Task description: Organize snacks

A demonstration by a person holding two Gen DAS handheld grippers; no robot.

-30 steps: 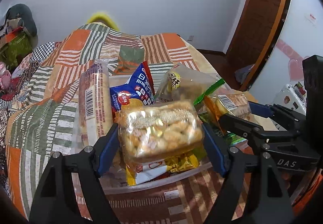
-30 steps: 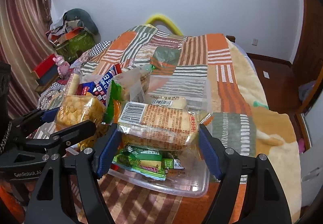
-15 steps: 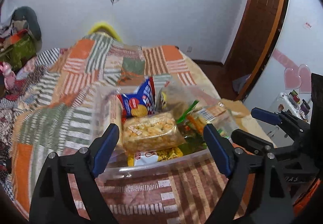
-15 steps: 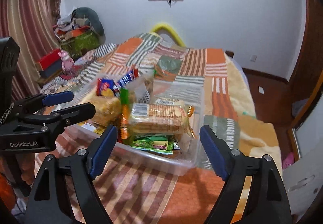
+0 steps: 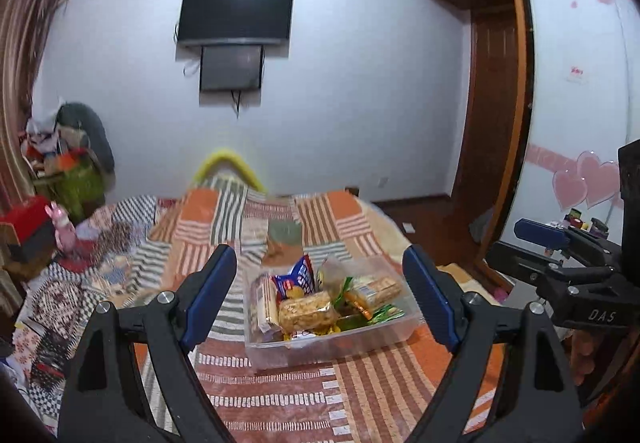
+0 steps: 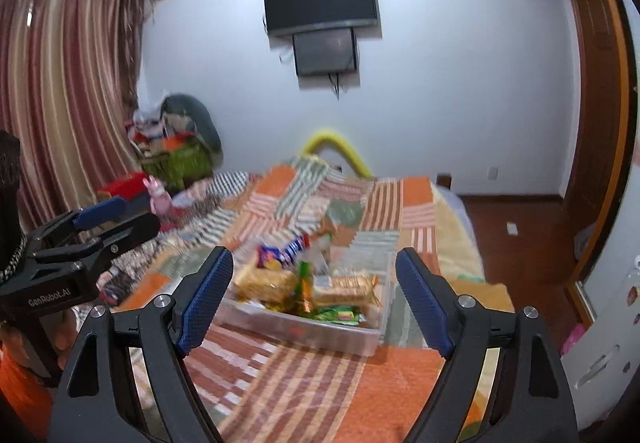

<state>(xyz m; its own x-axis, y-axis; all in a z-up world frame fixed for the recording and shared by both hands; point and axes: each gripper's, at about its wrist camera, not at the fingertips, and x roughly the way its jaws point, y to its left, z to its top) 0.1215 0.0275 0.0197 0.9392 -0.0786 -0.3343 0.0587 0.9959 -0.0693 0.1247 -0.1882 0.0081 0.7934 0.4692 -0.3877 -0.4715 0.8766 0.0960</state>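
A clear plastic bin (image 5: 328,343) sits on the bed (image 5: 280,395), on the striped orange-and-brown patchwork blanket, near the bed's near end. It is filled with snacks: a pack of golden biscuits (image 5: 306,309) at the near middle, a blue packet (image 5: 298,277) standing behind it, a long pale pack (image 5: 266,301) upright at the left wall, a wrapped cracker pack (image 5: 376,289) at the right, and green wrappers (image 5: 380,313) beneath that.

The left tool (image 5: 320,301) hangs in front of the bin, released, its blue pads spread wide with nothing between them. The right tool (image 6: 314,301) is likewise released and empty, apart from the bin. Each tool shows at the edge of the other's view.

On the far wall hangs a dark television (image 5: 235,14). Striped curtains (image 6: 60,91) hang at the left.
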